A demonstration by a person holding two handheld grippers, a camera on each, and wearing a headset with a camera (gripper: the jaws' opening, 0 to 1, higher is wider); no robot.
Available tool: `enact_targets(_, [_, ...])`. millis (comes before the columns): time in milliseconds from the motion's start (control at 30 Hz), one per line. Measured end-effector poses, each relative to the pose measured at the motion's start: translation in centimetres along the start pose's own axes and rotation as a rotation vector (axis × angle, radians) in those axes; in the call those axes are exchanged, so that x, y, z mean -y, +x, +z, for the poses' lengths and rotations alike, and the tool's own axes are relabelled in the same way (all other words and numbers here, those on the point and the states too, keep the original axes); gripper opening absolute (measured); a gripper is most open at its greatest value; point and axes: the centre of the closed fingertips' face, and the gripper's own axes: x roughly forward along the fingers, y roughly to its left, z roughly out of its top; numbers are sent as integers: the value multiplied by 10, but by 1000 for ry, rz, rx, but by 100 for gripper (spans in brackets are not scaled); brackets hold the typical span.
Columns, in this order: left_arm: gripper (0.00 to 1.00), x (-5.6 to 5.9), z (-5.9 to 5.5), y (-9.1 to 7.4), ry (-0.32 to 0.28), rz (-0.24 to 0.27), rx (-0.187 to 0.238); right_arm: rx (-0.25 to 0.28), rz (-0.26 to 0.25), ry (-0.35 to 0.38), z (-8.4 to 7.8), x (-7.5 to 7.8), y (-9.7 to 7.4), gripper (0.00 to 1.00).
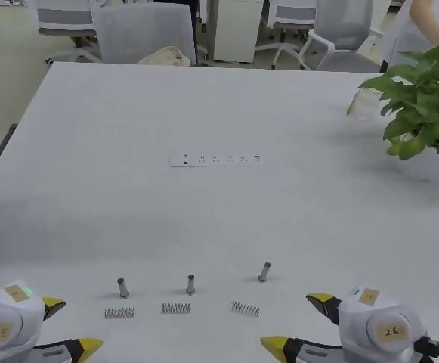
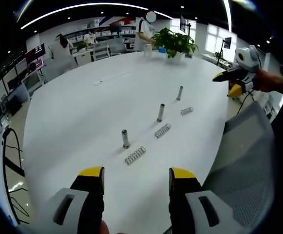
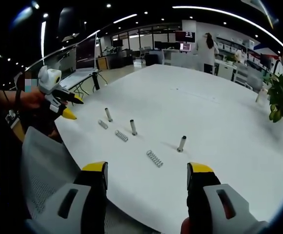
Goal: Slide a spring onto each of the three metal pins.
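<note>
Head view: three pins upright in row on table [image 1: 219, 113]: left pin [image 1: 123, 288], middle pin [image 1: 190, 284], right pin [image 1: 264, 272], all bare. One spring flat on table just in front of each: left spring [image 1: 119, 312], middle spring [image 1: 176, 308], right spring [image 1: 245, 308], long axes along row. Left gripper [image 1: 72, 325] nearest left spring, right gripper [image 1: 296, 322] nearest right spring; both wide open, empty. Gripper bodies cut off at frame bottom; spring ends too small to read.

table [image 1: 219, 113] white | pins [image 1: 190, 284] grey | springs [image 1: 176, 308] silver | left claw [image 2: 137, 172], right claw [image 3: 147, 167] yellow-tipped
</note>
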Motion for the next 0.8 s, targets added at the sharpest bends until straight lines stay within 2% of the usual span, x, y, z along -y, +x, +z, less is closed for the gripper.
enact_targets(333, [42,2,-1,21,33,-52,-28,-1,-2,-4,1,-2,-3,65])
enact_targets(600, [38,2,-2,41,63,-89,-52,-11,-20,6,-6,1,-10,64])
enact_targets(800, [34,2,-4,55,53,-112,-61,-18,-29,15,-10,1,-12,64])
